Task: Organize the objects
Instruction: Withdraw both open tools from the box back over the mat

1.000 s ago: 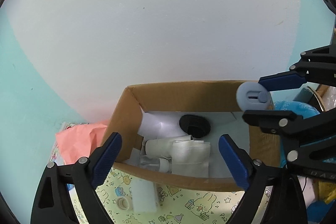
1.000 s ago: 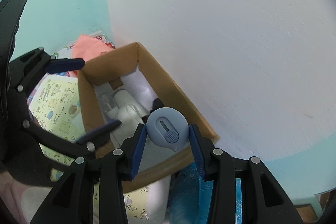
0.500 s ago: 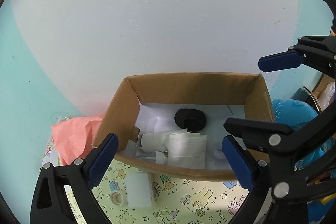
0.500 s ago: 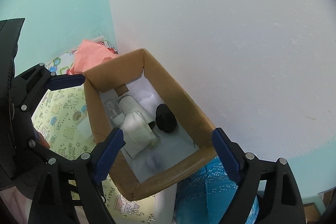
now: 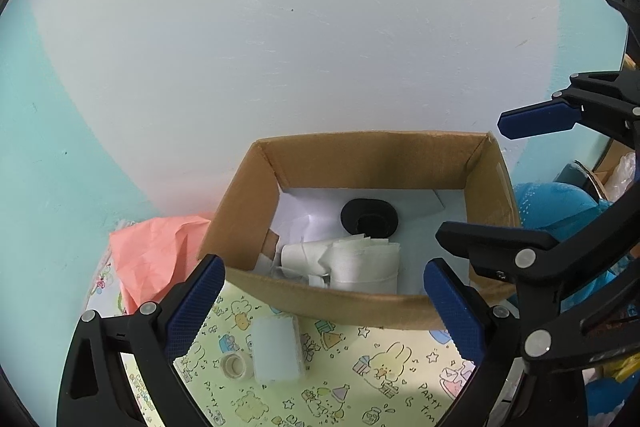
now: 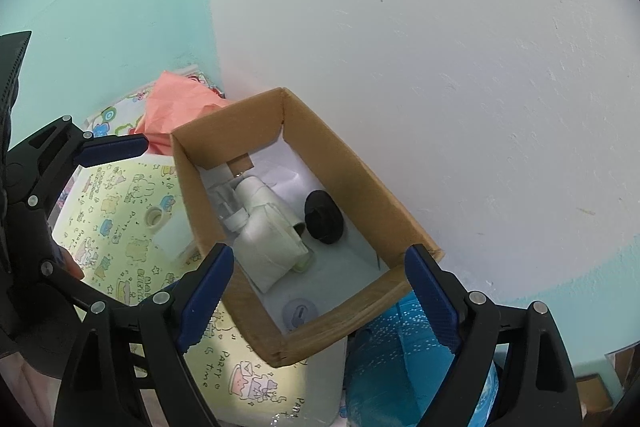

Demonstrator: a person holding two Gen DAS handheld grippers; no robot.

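Right gripper [image 6: 318, 293] hangs wide open and empty over the brown cardboard box [image 6: 240, 123], the grey-blue round disc [image 6: 299, 312] lying inside; next, likely the translucent plastic tub [image 5: 276, 349].

Cardboard box [image 6: 384, 211] against the wall, roll [image 6: 268, 239], round cap [image 6: 323, 215] and disc [image 6: 298, 311] inside, small container [image 5: 276, 349] before it

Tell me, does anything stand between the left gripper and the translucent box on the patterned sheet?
Nothing visible does. The translucent box lies in the open in front of the cardboard box, just ahead of the open left gripper, with a small cap beside it.
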